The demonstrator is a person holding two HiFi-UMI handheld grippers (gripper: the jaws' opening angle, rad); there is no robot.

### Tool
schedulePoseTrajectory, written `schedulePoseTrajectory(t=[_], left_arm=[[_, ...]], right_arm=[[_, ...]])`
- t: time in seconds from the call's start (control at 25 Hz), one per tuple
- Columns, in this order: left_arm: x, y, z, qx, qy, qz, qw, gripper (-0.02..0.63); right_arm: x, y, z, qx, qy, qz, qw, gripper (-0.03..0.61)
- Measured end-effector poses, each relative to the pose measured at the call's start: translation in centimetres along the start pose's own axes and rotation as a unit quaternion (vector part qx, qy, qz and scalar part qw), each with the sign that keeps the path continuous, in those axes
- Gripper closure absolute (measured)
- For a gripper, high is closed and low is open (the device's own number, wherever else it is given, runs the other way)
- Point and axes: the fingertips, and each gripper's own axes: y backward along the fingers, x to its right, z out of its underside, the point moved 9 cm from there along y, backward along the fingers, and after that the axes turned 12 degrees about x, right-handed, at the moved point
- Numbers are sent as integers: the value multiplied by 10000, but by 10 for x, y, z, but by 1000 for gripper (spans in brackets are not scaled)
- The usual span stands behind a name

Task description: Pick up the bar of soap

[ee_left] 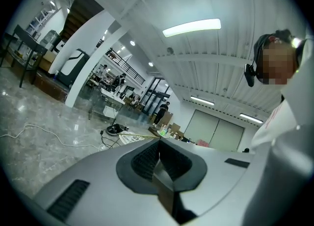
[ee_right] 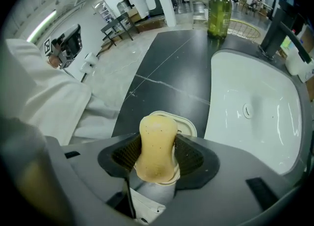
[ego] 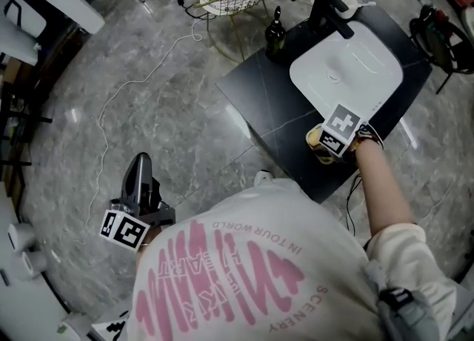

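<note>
The person's white shirt with its pink print fills the near edge of the head view, and everything else lies beyond it. Far and to the right stands the black counter, with the white basin set into its right part. The dark faucet rises at the far rim of the basin, and a dark green bottle stands on the counter to the left of the faucet.

The left gripper hangs low at the person's left side over the grey floor, well apart from the counter. Its jaws are pressed together with nothing between them.

The right gripper reaches over the near edge of the counter, just beside the basin. A small pale soap dish sits there. The bar of soap stands on end between the right jaws, with both ribbed pads pressing on its sides. Whether it has cleared the dish cannot be told.

The main risk, as I judge it, is the soap itself. It looks smooth and rounded, and the pads hold only its lower half, so a harder squeeze or a quick lift could make it shoot out into the basin or off the near edge to the floor. If the bar sticks to the dish, the lift could drag the dish off the counter edge too.
</note>
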Motion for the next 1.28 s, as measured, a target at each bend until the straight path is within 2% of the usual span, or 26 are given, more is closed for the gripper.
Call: schedulePoseTrajectory(t=[0.36,0.56,0.76,1.12,1.28], left_arm=[[-7,-43,-5,-201,11,231,9995,603],[2,-56,11,-508,83,425,9978,603],[6,-66,14,-672,145,528,9962,603],[28,-90,14,-874,-277,1015,9906,603],[28,-92,19,-863,-257,1052,9904,603]], right_arm=[[-1,0,-8,-94,1073,-274,9938,356],[-4,-2,-7,-36,1217,-368,9919,357],[-4,-1,-6,110,1013,-321,9943,360],[-8,5,1,504,553,-108,9971,364],[-4,11,3,684,351,-22,9970,365]])
